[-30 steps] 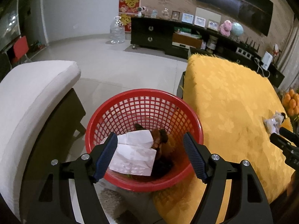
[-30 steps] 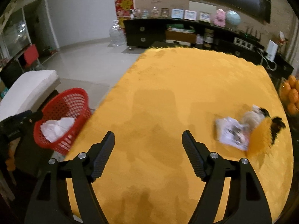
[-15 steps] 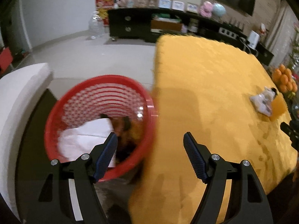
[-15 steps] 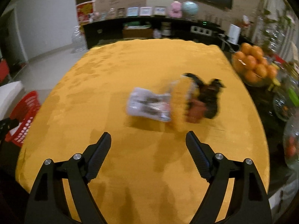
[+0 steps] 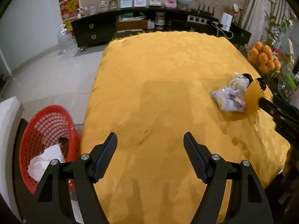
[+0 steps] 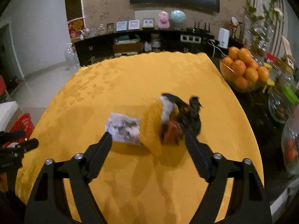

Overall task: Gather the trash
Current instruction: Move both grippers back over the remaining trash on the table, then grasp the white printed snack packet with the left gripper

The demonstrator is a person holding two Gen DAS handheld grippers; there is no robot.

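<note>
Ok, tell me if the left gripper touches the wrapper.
Apart: the left wrist view shows the left gripper over bare cloth, the wrapper far off.

- The left gripper [image 5: 150,155] points steeply downward, its jaws spread wide with nothing between them.
- The right gripper [image 6: 147,149] also tilts downward, less steeply. Its jaws have just been closing and stand partly apart.
- No pad of the right gripper visibly presses on anything.
- In the left wrist view, the right gripper [image 5: 261,97] reaches in from the right edge.
</note>
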